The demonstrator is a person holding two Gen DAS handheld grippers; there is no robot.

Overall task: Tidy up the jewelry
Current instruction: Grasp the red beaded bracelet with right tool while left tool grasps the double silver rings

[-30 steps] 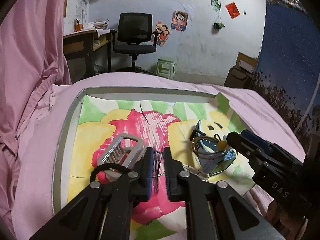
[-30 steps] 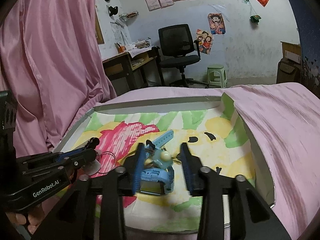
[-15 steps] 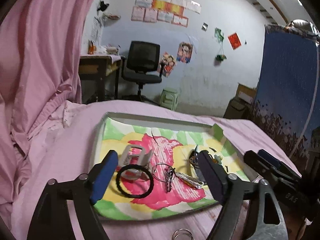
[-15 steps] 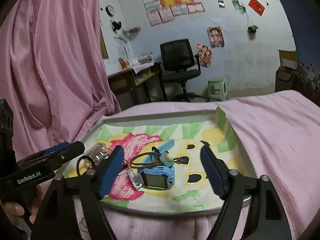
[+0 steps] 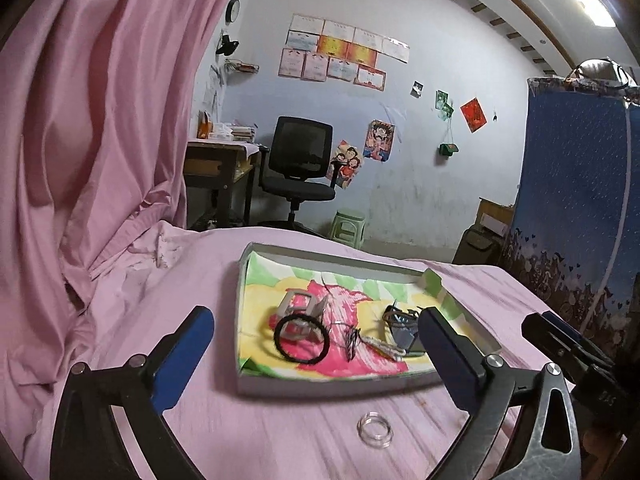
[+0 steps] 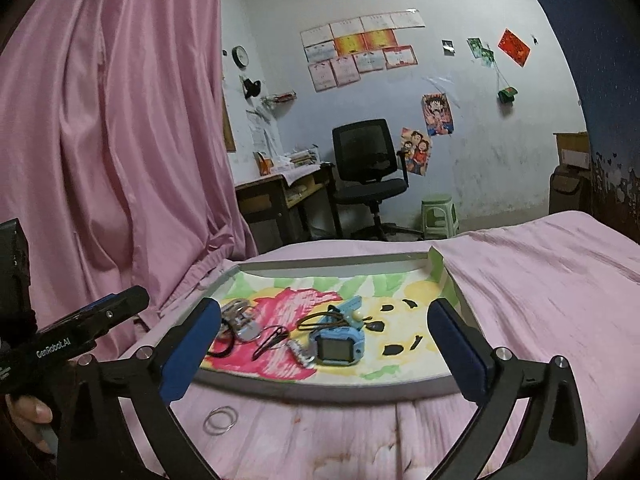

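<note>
A shallow grey tray (image 5: 320, 386) (image 6: 320, 390) lined with a flower drawing lies on the pink bed. In it are a black hair tie (image 5: 302, 340), a silver clip (image 5: 300, 304), a black hairpin (image 6: 272, 340), a beaded clip (image 6: 300, 354), a brown elastic (image 6: 320, 320) and a blue watch (image 6: 338, 344) (image 5: 404, 332). A clear ring (image 5: 375, 429) (image 6: 220, 420) rests on the sheet in front of the tray. My left gripper (image 5: 314, 314) and right gripper (image 6: 324, 306) hover short of the tray, jaws opening wide, nothing between the pads.
A pink curtain (image 5: 100, 140) hangs at the left. Beyond the bed stand a black office chair (image 5: 300, 160), a desk (image 5: 216, 164) and a green stool (image 5: 347, 226). A blue patterned cloth (image 5: 580, 200) rises at the right. A hand (image 6: 28, 412) holds the left gripper.
Both grippers went from nearly shut over the tray to wide open, and drew back and up. The right one let go of the blue watch. The clear ring came into view.
</note>
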